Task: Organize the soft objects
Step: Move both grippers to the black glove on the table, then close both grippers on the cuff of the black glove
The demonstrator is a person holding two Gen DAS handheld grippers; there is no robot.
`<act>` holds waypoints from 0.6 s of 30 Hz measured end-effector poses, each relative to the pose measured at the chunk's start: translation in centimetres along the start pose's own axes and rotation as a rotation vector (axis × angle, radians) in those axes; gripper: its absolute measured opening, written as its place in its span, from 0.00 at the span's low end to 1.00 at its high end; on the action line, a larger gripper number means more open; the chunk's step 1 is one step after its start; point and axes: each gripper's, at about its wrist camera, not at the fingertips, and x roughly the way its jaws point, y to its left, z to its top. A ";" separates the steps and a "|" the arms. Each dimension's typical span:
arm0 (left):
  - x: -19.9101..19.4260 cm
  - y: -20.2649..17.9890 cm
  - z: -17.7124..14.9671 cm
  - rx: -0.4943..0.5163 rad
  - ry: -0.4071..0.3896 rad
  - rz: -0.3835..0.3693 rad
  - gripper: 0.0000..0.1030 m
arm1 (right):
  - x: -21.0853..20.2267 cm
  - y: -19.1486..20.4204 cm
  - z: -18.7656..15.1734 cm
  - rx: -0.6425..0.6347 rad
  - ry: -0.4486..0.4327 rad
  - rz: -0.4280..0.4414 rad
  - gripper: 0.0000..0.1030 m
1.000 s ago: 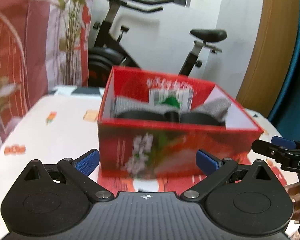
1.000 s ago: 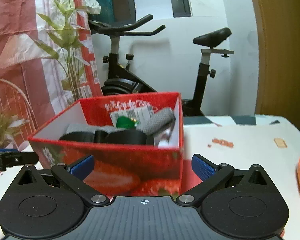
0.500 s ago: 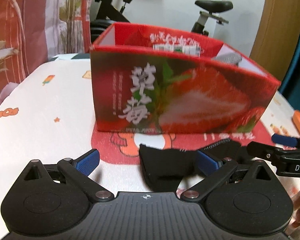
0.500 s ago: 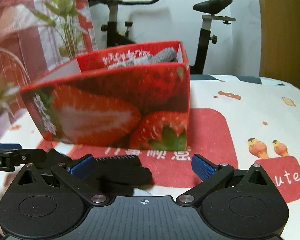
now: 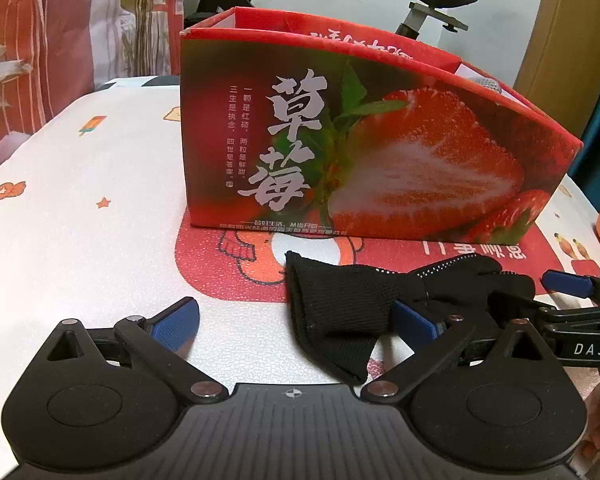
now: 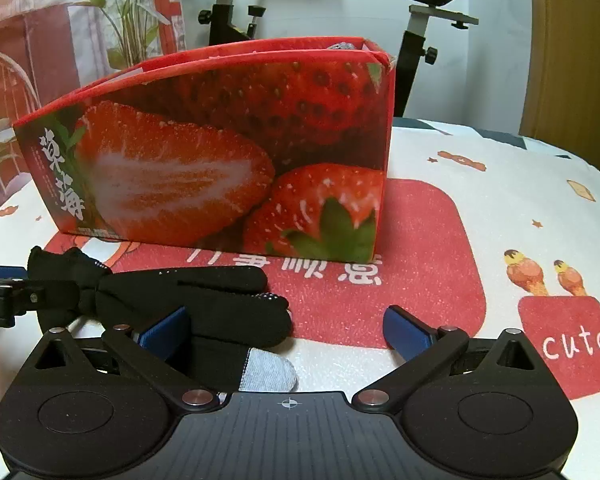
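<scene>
Your left gripper (image 5: 294, 322) sits low over the bench (image 5: 80, 216) with its blue-padded fingers spread wide, clamped on nothing. A black knit glove (image 5: 340, 312) lies flat on the patterned cloth, reaching from 12 o'clock of that gripper toward 2 o'clock; its right finger pad (image 5: 414, 324) touches or overlaps the glove's bunched middle, though you cannot tell whether it presses in.

Your right gripper (image 6: 286, 330) is also spread apart and empty. In its view the same glove (image 6: 204, 300) stretches from 9 o'clock toward the centre, with a grey fingertip patch (image 6: 270, 370) showing just ahead of the gripper body, and its left finger (image 6: 162, 330) lies over the black fabric.

The red strawberry-printed box (image 5: 360, 152) stands upright at 12 o'clock, just beyond the glove. A grey knit item (image 6: 342, 45) peeks above its rim.
</scene>
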 end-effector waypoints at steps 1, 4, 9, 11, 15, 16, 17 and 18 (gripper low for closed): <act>0.0 0.0 0.0 -0.002 -0.002 0.000 1.00 | 0.0 0.0 0.0 0.000 0.000 0.000 1.00; 0.1 0.0 -0.1 0.000 -0.010 -0.002 1.00 | 0.1 -0.1 0.0 0.001 0.000 0.003 1.00; 0.1 0.0 -0.3 -0.005 -0.020 -0.004 1.00 | 0.2 -0.2 0.2 0.003 0.000 0.006 1.00; 0.1 0.0 -0.3 -0.011 -0.021 -0.004 1.00 | 0.2 -0.2 0.1 0.003 -0.001 0.005 1.00; 0.0 0.2 -0.4 -0.016 -0.025 -0.007 1.00 | 0.2 -0.2 0.1 0.006 -0.004 0.005 1.00; 0.0 0.1 -0.4 -0.015 -0.027 -0.007 1.00 | 0.3 -0.2 0.1 0.006 -0.005 0.005 1.00; -0.1 0.1 -0.4 -0.015 -0.028 -0.006 1.00 | 0.3 -0.2 0.1 0.006 -0.005 0.006 1.00; 0.0 0.1 -0.4 -0.013 -0.028 -0.005 1.00 | 0.3 -0.2 0.1 0.006 -0.006 0.006 1.00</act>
